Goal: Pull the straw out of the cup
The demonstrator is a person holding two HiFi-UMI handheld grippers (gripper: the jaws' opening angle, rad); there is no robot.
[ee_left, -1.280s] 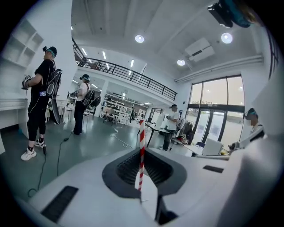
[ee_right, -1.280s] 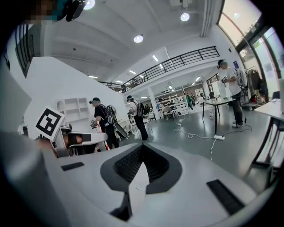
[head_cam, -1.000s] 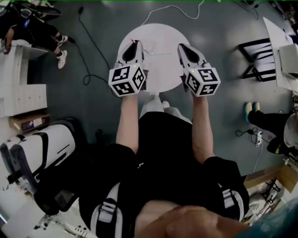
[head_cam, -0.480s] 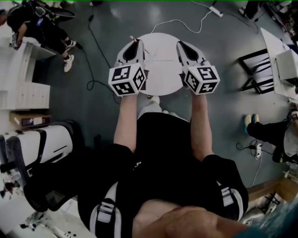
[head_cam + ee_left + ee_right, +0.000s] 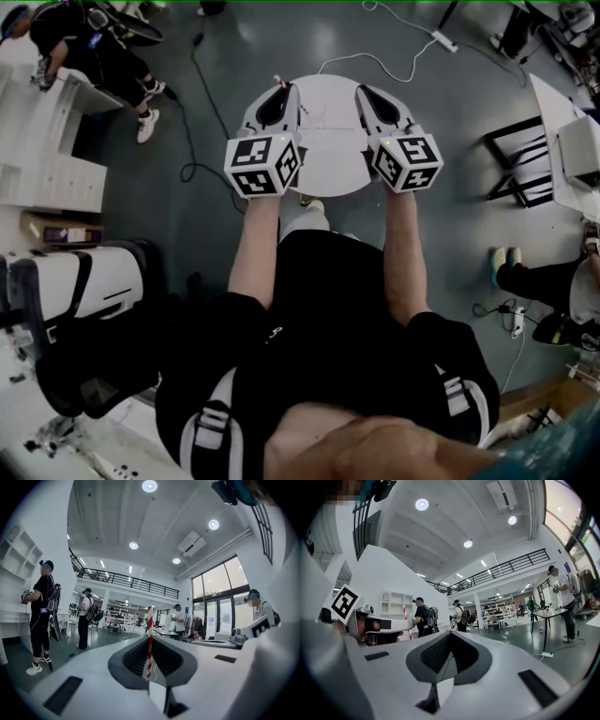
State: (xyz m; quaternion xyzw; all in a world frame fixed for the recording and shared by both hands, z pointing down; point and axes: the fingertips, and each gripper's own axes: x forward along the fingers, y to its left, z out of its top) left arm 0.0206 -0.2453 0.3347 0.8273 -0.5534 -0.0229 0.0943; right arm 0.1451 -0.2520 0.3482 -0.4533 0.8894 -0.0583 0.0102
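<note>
Grey floor (image 5: 441,122) on every side of a round white tabletop (image 5: 328,159). Beyond the tabletop's far-right edge, a white power strip (image 5: 442,40) lying on that floor. Off the tabletop's left side, white shelving (image 5: 47,178) and a standing person in black (image 5: 94,42).

On the tabletop's near side, two bare forearms (image 5: 258,244) reaching out from a black shirt (image 5: 328,319), one to each gripper.

Above the tabletop's left part, the left gripper (image 5: 284,94), its marker cube (image 5: 262,164) over the near-left rim. Jaws pressed together on a red-and-white striped straw (image 5: 150,634). Straw upright, pinched along its lower part, with the top end standing clear above the jaw tips and a short length showing lower down between the dark pads. Held in the air over the tabletop's left side. Barely a red speck past the jaw tips in the head view.

Above the tabletop's right part, well apart from the left one, the right gripper (image 5: 364,94), with its own cube (image 5: 408,161) over the near-right rim. Jaws closed on each other, nothing between them.

In the right gripper view, the same striped straw poking up from the left gripper, off toward the tabletop's left.
</note>
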